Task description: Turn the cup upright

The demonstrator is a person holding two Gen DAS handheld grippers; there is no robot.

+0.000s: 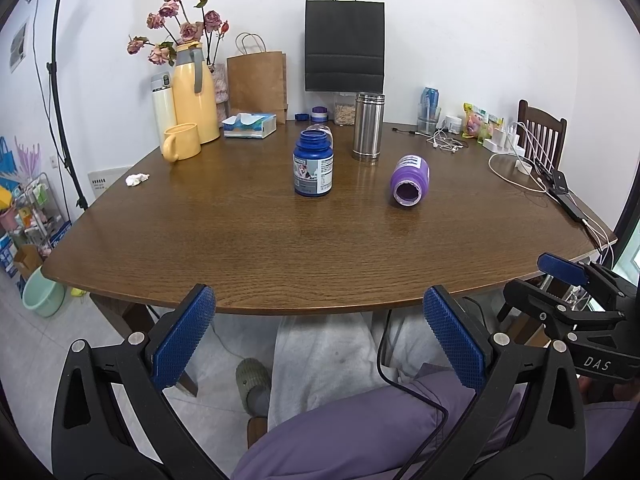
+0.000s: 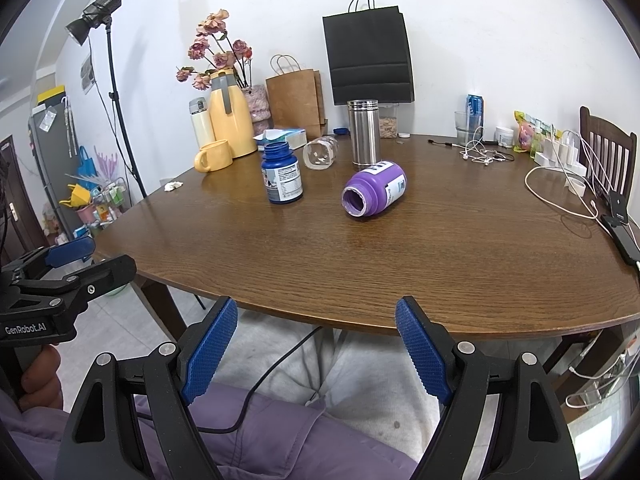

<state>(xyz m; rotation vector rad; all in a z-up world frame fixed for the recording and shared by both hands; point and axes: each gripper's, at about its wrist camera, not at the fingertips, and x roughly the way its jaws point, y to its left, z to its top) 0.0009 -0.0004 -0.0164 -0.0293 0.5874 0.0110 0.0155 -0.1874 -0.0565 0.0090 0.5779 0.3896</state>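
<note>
While both grippers gape empty short of the table (image 1: 248, 248), clear cup (image 2: 320, 153) lies half hidden behind blue bottle (image 1: 313, 168).

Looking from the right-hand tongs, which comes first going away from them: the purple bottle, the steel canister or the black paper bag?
Seen from the right tongs, held open at the table's near edge:
1. Purple bottle, lying on its side mid-table, mouth toward the tongs.
2. Steel canister, upright just behind the bottle.
3. Black paper bag, against the far wall.
</note>
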